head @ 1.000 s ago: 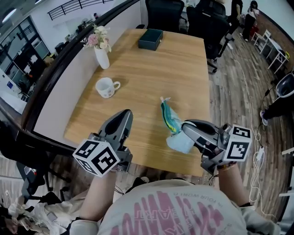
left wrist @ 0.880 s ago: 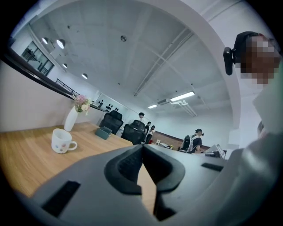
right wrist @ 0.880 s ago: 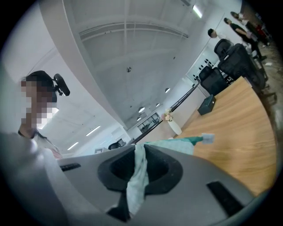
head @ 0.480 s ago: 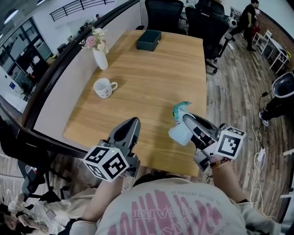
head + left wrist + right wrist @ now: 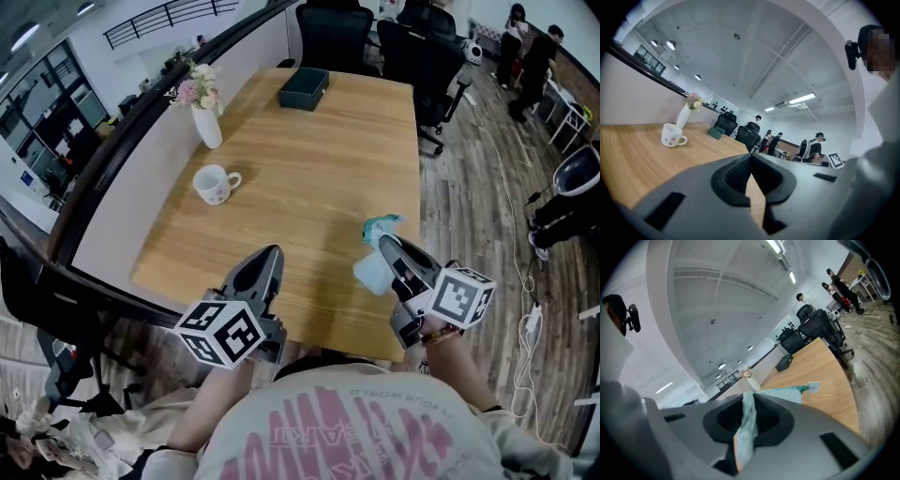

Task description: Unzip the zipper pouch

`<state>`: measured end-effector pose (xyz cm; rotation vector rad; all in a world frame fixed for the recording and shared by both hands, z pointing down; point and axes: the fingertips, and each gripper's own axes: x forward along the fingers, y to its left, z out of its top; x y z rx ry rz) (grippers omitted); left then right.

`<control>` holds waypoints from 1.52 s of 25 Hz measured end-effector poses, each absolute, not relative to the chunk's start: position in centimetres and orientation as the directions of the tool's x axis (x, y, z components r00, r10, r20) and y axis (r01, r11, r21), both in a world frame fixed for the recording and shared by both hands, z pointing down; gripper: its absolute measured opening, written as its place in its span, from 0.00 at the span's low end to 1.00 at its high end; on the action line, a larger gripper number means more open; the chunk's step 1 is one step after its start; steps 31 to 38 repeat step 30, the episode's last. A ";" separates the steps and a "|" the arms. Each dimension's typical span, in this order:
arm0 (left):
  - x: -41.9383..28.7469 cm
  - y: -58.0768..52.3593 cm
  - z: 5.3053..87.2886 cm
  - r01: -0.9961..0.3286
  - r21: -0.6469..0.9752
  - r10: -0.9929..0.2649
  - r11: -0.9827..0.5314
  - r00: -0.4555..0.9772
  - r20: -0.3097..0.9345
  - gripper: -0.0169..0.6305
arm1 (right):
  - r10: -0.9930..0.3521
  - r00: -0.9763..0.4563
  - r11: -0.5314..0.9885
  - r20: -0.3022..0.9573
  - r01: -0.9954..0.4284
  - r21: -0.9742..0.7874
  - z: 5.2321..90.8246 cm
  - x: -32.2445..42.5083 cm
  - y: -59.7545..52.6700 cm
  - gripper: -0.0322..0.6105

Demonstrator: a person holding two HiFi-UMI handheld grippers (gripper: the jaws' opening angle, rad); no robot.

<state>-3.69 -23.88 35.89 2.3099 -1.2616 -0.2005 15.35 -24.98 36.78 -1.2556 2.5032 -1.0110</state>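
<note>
Zipper pouch (image 5: 371, 272) is held up by the right hand-held gripper (image 5: 392, 255), over the near right part of the tabletop (image 5: 309, 159); as far as I can judge, it does not rest on it. The jaws of this gripper are almost together and pinch the pale blue fabric at the near end (in the right gripper view the cloth passes straight between the pads). The long axis of the pouch goes away from the person, roughly along the jaws. The teal far end carries a small light tab, maybe the zipper pull; I cannot say for sure. The left hand-held gripper (image 5: 270, 255) has its jaws fully together, with nothing between them. The pouch lies to its right, apart from it, so I think the left one must open and come across toward that far end.
</note>
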 end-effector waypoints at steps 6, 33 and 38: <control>-3.9 -23.7 36.4 -0.749 0.499 -0.822 -0.437 0.557 0.117 0.03 | -0.766 -0.620 0.408 0.172 -0.674 -0.615 37.4 15.8 -24.9 0.11; -3.9 -23.2 37.2 -0.744 0.512 -0.816 -0.429 0.562 0.134 0.03 | -0.708 -0.694 0.505 0.132 -0.628 -0.592 35.9 13.4 -23.8 0.11; -3.9 -23.2 37.2 -0.744 0.512 -0.816 -0.429 0.562 0.134 0.03 | -0.708 -0.694 0.505 0.132 -0.628 -0.592 35.9 13.4 -23.8 0.11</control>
